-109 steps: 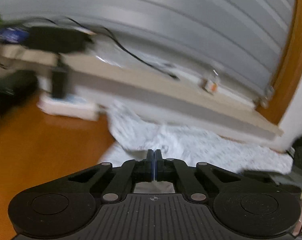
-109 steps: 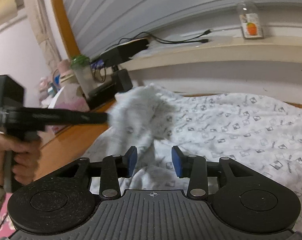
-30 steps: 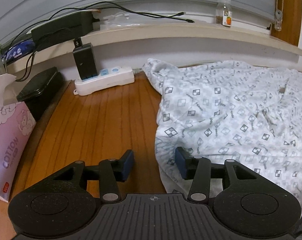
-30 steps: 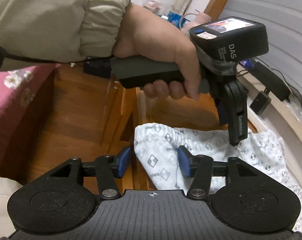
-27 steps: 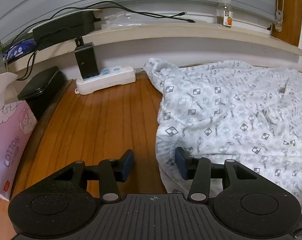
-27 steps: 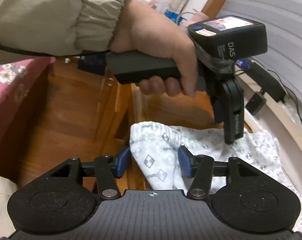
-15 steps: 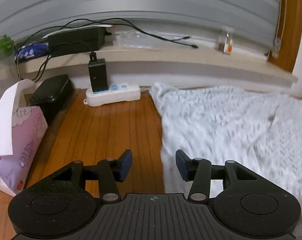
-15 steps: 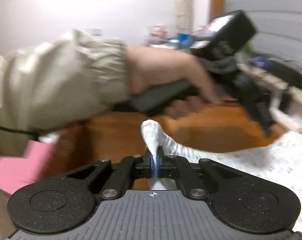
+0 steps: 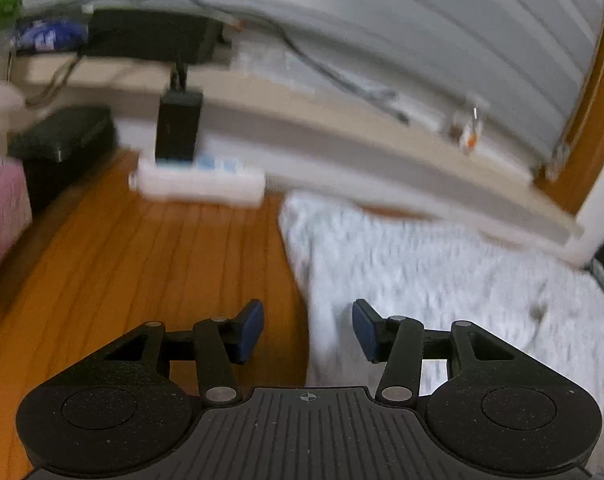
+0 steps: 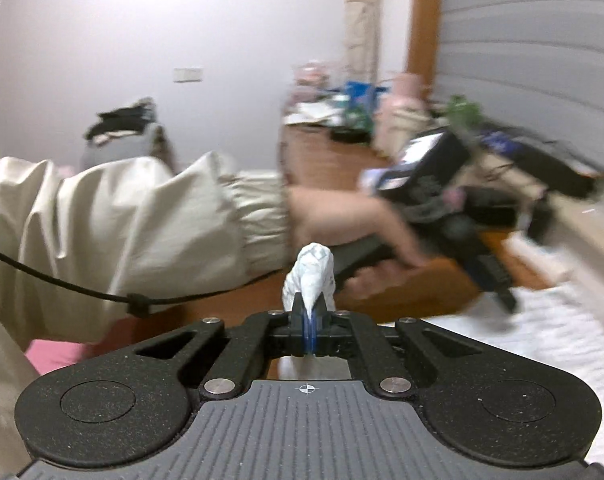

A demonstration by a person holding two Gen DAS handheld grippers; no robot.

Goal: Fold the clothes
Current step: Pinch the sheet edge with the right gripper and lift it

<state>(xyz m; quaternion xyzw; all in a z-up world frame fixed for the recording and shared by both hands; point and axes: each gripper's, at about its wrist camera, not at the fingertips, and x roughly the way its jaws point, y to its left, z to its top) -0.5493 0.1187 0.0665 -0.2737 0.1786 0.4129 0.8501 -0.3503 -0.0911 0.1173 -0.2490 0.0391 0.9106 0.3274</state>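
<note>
My right gripper [image 10: 310, 330] is clenched on a bunched corner of the garment [image 10: 311, 276], lifted off the wood floor [image 9: 142, 264]. My left gripper [image 9: 308, 330] hangs released over the garment's left edge, nothing pinched. The rest of the cloth lies spread below the shelf [image 9: 342, 136].

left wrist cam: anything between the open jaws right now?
Yes. The garment's left edge runs up between the left gripper's jaws, with bare wooden floor beside it. The pads are not pressing it.
</note>
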